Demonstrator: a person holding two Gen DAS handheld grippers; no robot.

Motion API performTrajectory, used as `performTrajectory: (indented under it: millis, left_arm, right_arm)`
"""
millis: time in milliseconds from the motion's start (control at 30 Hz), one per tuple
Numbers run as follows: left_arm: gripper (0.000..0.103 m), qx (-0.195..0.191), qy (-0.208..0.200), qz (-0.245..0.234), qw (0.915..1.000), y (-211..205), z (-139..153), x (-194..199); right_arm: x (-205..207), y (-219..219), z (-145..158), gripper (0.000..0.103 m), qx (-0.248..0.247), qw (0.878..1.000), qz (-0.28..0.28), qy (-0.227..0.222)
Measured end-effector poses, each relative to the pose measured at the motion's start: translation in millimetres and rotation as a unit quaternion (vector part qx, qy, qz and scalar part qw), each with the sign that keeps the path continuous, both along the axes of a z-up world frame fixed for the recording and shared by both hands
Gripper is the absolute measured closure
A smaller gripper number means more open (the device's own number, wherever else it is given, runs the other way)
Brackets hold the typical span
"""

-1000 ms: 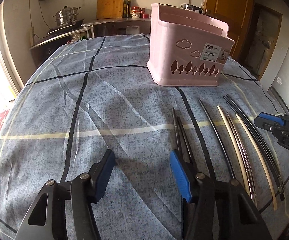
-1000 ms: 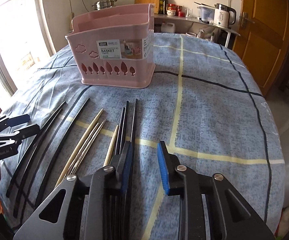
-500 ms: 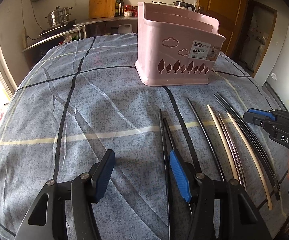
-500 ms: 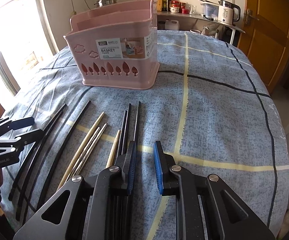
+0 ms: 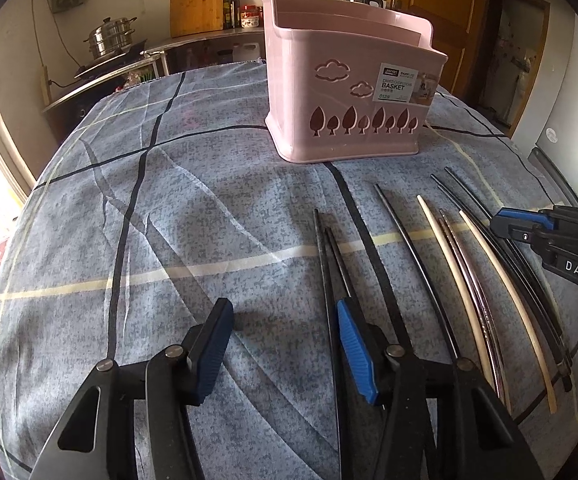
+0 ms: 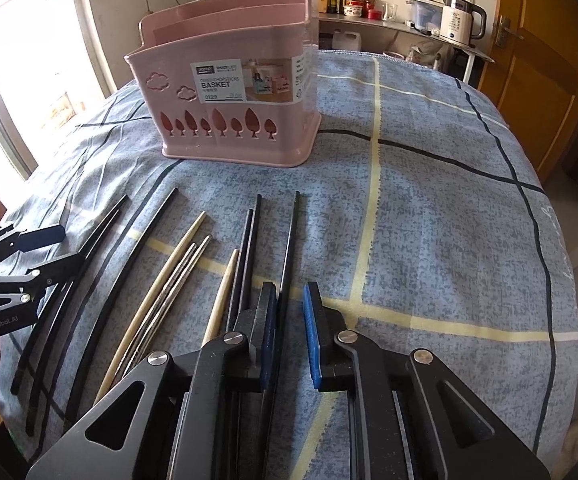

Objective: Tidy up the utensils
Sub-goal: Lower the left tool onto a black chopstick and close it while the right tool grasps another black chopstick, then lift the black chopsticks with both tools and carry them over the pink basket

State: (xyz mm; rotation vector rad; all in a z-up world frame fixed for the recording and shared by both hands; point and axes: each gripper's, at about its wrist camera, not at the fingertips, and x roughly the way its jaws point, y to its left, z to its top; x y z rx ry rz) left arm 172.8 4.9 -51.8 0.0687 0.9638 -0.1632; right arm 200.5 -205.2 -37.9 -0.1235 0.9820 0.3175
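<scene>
The right gripper (image 6: 291,334) sits low over the blue checked cloth (image 6: 429,208), its jaws narrowed with a small gap, straddling the rightmost black chopstick (image 6: 292,248) without visibly pinching it. Left of that gripper lie the other chopsticks (image 6: 177,264) side by side, black, pale and metal. Beyond them stands the pink chopstick basket (image 6: 229,120). The left gripper (image 5: 285,344) hovers wide open and empty, two black chopsticks (image 5: 331,264) running under its right finger.
</scene>
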Motion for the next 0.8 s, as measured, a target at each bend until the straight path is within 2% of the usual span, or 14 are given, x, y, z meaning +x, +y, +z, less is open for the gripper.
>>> performTrajectory:
  millis: [33,100,200,367,433,467,600,800]
  left_arm:
    - [0.059,0.001,0.000,0.001,1.0000,-0.5,0.7,1.6]
    - [0.075,0.002,0.001,-0.002,1.0000,-2.8,1.9,4.7]
    - [0.080,0.013,0.001,-0.008,0.9999,-8.9,2.2,8.4]
    - [0.081,0.019,0.008,-0.020,0.9996,-13.8,2.4,15.4]
    - [0.088,0.020,0.014,-0.028,0.9993,-16.6,3.0,18.7]
    - [0.096,0.021,0.016,-0.030,0.9992,-17.8,3.5,20.1]
    - [0.098,0.012,0.017,-0.029,0.9994,-17.8,8.4,20.8]
    - [0.098,-0.002,-0.005,-0.033,0.9994,-16.1,31.7,13.4]
  right_arm:
    - [0.7,-0.9,0.2,0.088,-0.001,1.000,-0.002,0.001]
    - [3.1,-1.0,0.2,0.088,-0.003,1.000,-0.005,0.007]
    - [7.9,1.9,1.3,0.088,-0.013,1.000,-0.002,0.014]
    - [18.2,7.4,2.0,0.088,-0.023,0.999,0.002,0.028]
    - [20.4,8.6,2.0,0.092,-0.020,0.999,0.001,0.029]
    - [21.5,8.5,2.3,0.096,-0.016,0.999,0.000,0.031]
    - [21.7,2.7,8.5,0.097,0.006,0.999,-0.009,0.031]
    - [14.3,-3.9,29.3,0.097,0.026,1.000,-0.013,0.009]
